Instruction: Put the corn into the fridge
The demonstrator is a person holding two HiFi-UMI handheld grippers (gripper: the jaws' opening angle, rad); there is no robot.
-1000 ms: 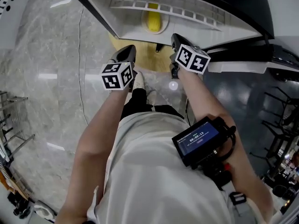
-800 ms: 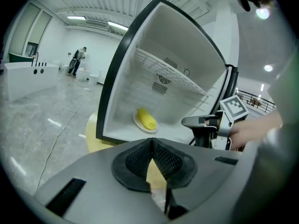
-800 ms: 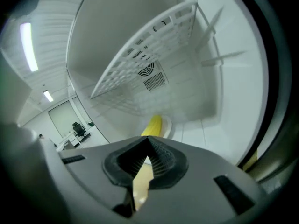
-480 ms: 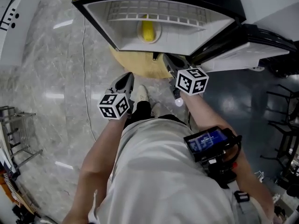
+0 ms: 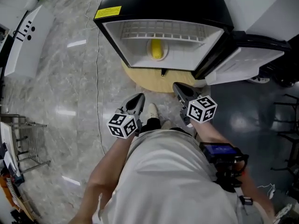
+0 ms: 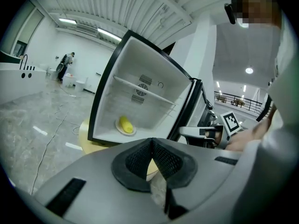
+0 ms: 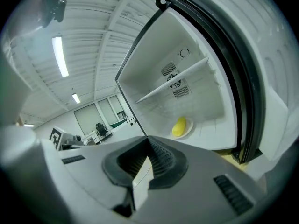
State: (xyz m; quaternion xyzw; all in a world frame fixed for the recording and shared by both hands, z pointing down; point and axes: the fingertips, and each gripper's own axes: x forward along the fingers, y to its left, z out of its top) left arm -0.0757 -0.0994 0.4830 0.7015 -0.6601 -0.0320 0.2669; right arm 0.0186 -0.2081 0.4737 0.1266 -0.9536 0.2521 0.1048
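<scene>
**A:** How many of each thing?

**B:** One fridge (image 5: 163, 3) at the top centre of the head view. Its one door (image 5: 243, 59) is swung open toward the right edge. Inside there is one wire shelf (image 5: 159, 30), one plate (image 5: 150, 55), and one corn (image 5: 157, 49) lying on that plate. The fridge stands on one round base (image 5: 149, 80), and one cable (image 5: 99, 78) runs down the floor at the left. Then there are two grippers.

**A:** What are they holding?

**B:** Nothing. The left gripper (image 5: 136, 101) has its pads pressed tip to tip, with nothing between them. The right gripper (image 5: 180, 90) is closed the same way and is also empty.

**A:** Where is the corn relative to them?

**B:** It is on the floor of the fridge, under the shelf. In the head view it lies above both grippers and well apart from them, roughly midway between the two. In the left gripper view it sits above and left of the jaw tips. In the right gripper view it sits above and right of them. Neither gripper touches the corn, the plate or the fridge.
</scene>
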